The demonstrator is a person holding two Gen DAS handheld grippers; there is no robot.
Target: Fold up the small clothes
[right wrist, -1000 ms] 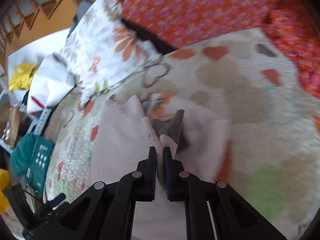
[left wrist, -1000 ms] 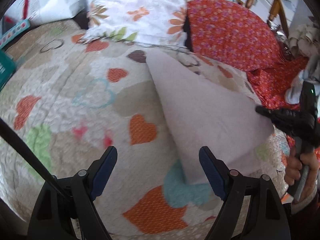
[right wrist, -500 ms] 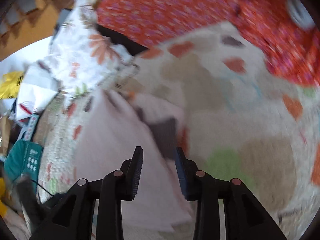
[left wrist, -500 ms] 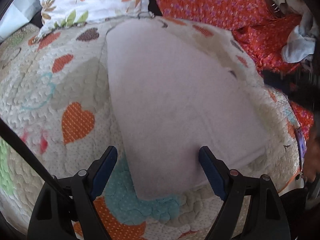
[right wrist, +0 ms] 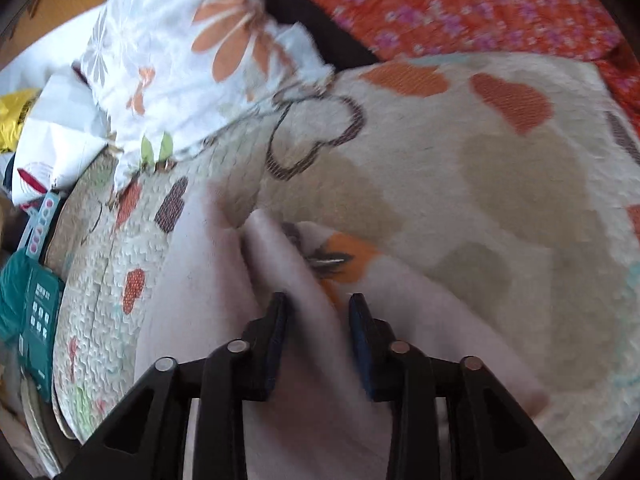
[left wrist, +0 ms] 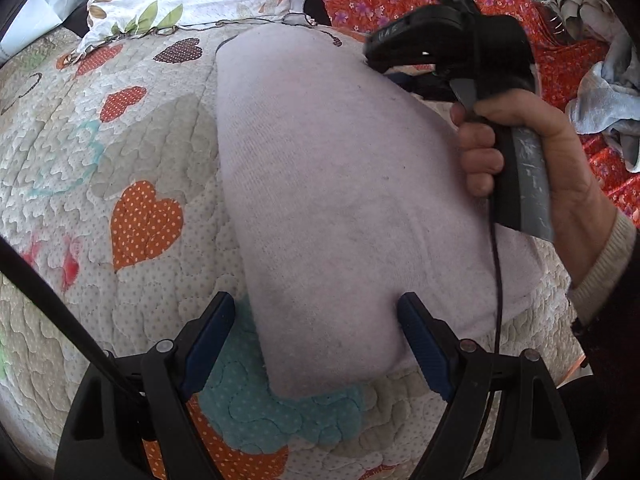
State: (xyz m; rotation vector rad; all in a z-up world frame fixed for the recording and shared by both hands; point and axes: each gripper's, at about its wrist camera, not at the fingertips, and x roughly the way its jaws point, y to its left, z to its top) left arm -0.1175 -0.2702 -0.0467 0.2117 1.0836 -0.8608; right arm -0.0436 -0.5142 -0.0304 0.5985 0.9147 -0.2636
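- The pale lilac garment (left wrist: pixel 340 184) lay flat across the centre of the left wrist view, on the heart-patterned quilt (left wrist: pixel 132 184), its long left edge running from upper centre down to the lower centre.
- The left gripper (left wrist: pixel 316 340) hung at the bottom of that frame with its jaws wide and nothing between them; the garment's near corner sat in the gap, untouched as far as could be told.
- The right gripper (right wrist: pixel 318 332) stood at the lower centre of its own view, jaws parted to a middling gap, with a raised fold of the garment (right wrist: pixel 280 280) lying between them. No pad visibly pressed the cloth, though blur made contact hard to read.
- In the left wrist view, the right hand (left wrist: pixel 532 168) gripped the tool's handle at the right of the frame, above the garment's far side.
- The cloth looked like thin, soft knit: light, limp, likely to sag and slide off a shallow pinch.
- A hold on a corner or hem edge, taking both layers, seemed safest.
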